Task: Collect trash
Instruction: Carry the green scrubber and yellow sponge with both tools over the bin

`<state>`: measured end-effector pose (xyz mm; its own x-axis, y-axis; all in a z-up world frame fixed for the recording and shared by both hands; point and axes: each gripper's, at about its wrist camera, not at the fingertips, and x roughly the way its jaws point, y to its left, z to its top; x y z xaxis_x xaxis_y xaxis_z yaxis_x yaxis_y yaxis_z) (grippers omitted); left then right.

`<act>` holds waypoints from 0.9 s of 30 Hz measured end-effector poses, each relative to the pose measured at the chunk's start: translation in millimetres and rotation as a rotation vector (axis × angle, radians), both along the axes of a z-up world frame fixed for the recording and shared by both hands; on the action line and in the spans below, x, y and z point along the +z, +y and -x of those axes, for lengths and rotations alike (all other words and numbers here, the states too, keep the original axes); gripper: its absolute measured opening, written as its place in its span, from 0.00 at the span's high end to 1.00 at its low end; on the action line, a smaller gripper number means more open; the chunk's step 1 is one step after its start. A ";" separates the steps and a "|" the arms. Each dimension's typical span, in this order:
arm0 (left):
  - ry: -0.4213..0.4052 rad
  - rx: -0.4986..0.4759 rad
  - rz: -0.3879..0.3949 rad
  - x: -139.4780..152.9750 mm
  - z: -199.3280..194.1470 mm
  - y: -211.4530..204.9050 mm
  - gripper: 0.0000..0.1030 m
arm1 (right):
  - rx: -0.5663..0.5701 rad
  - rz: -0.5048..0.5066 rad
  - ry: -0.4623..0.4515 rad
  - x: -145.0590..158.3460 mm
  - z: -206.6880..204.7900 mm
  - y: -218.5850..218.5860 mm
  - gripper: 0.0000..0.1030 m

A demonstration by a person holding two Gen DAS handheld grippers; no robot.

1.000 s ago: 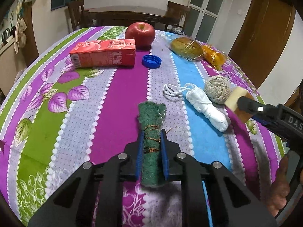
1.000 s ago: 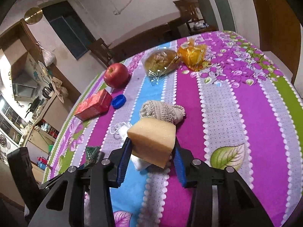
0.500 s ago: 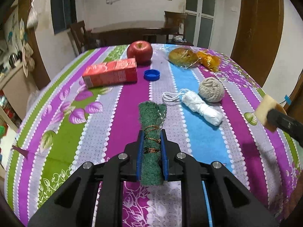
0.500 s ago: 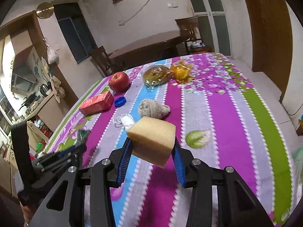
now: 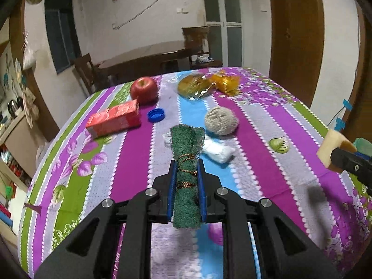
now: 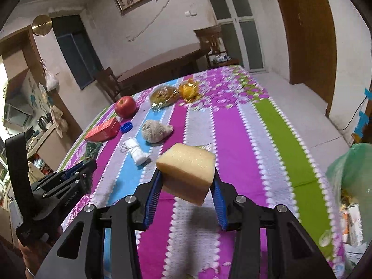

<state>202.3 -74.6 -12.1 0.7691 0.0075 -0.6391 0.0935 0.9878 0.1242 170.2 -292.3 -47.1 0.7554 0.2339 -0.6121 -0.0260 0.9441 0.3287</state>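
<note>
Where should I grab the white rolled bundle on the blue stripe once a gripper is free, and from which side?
Take the white rolled bundle across its thick middle, coming down from above with the fingers either side of its long axis. It lies flat as a narrow roll, so the short width should fit the jaws. Its loose string trails at the far end and looks too thin to hold. The grey ball sits close beyond it.
</note>
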 end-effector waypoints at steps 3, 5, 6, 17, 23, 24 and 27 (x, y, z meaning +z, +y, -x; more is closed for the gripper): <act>-0.014 -0.023 -0.009 5.1 0.9 -12.7 0.85 | -0.021 -0.002 -0.023 8.7 10.8 -12.0 0.58; -0.024 -0.038 -0.017 8.0 1.6 -21.4 0.85 | -0.040 0.000 -0.037 14.5 17.3 -21.0 0.58; -0.028 -0.048 -0.020 9.6 2.2 -26.5 0.85 | -0.048 0.000 -0.041 16.6 20.1 -25.1 0.58; -0.061 -0.152 -0.051 22.2 5.5 -79.7 0.85 | -0.152 0.027 -0.085 40.4 57.7 -77.5 0.58; -0.085 -0.220 -0.066 30.8 6.3 -115.6 0.85 | -0.210 0.072 -0.102 56.1 77.0 -104.2 0.58; -0.088 -0.230 -0.068 32.3 6.7 -120.9 0.85 | -0.218 0.078 -0.103 57.8 77.8 -107.8 0.58; -0.098 -0.263 -0.072 36.8 6.0 -137.8 0.85 | -0.256 0.107 -0.107 64.3 90.5 -127.1 0.58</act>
